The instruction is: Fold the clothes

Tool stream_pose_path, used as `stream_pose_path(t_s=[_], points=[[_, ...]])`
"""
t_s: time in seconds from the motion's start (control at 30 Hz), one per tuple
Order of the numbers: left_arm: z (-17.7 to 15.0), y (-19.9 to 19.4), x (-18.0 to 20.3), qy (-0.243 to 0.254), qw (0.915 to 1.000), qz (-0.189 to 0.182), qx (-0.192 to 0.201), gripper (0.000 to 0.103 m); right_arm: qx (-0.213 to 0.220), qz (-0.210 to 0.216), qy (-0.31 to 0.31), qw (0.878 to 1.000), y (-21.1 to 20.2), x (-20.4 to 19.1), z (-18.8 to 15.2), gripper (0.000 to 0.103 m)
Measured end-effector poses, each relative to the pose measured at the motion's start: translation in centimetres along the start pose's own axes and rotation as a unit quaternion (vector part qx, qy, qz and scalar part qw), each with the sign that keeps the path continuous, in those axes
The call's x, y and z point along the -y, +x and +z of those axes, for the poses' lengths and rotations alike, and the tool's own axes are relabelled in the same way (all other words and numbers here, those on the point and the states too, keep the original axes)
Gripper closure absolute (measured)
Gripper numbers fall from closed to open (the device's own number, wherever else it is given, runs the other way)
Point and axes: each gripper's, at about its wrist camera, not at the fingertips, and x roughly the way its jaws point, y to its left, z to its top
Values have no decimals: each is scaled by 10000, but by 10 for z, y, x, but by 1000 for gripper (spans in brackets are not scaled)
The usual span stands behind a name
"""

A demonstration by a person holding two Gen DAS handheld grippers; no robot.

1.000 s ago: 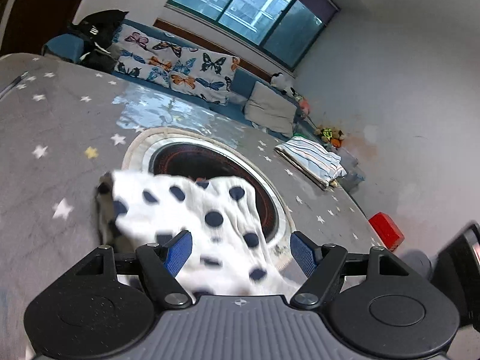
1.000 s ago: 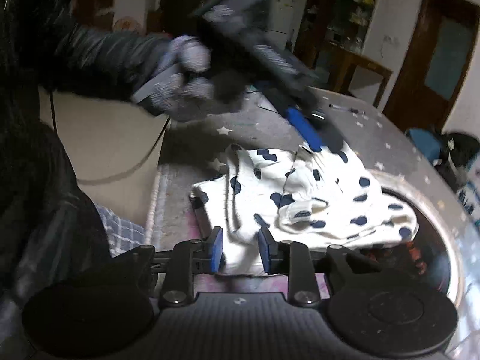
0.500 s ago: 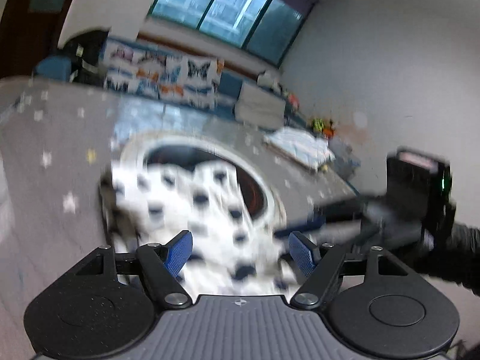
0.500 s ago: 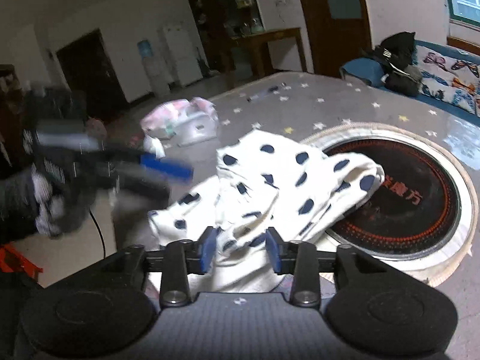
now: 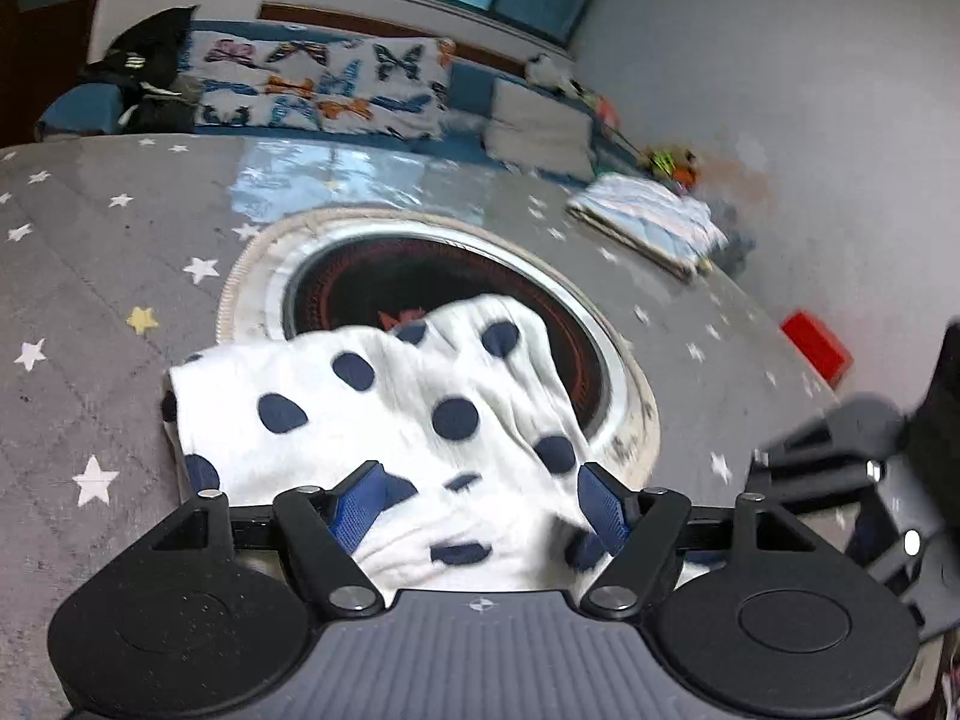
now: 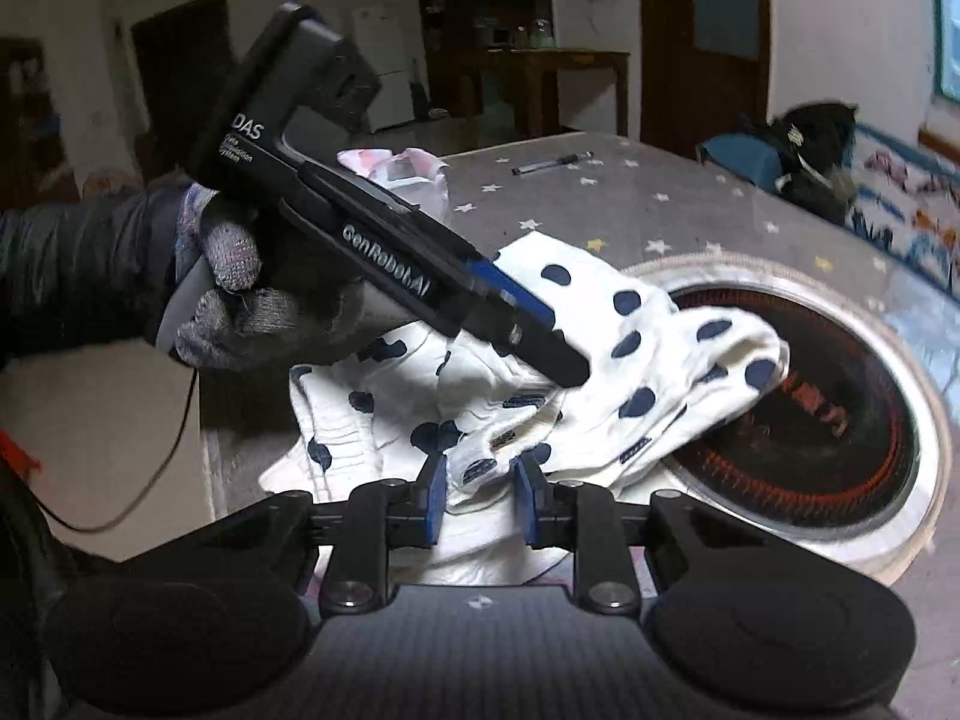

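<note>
A white garment with navy dots lies crumpled on the grey star-print table, partly over the round hotplate. My left gripper is open, its blue pads spread wide over the cloth's near part. In the right wrist view, a gloved hand holds that left gripper with its tips pressed down on the garment. My right gripper sits low at the garment's near edge. Its pads are close together with a bunched fold of the cloth pinched between them.
A round black hotplate with a silver rim is set in the table's middle. A folded striped cloth and a red box lie at the far right. A pen and a plastic bag are near the far edge.
The left gripper has come down from the side and now presses on the garment. The right gripper's pads have narrowed from half a second ago and now pinch a fold.
</note>
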Motion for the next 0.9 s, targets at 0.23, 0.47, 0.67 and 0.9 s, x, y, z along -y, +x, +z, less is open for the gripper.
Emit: stream_pose_path(t_s=[0.23,0.47,0.67,0.9], points=[[-15,-25,-2,3,9998,14,175,90,113,-310,-469,9984,-6,-7,1,83],[-30,-57,-2,-34,9989,-98,454,90,69,-549,-941,9940,-21,-13,-5,84],[-43,-83,-2,-36,9977,-180,653,89,9,-271,-813,9963,-30,-14,-13,82],[-33,-83,-1,52,9964,-139,831,64,15,-66,-5,10000,-19,8,-4,79]])
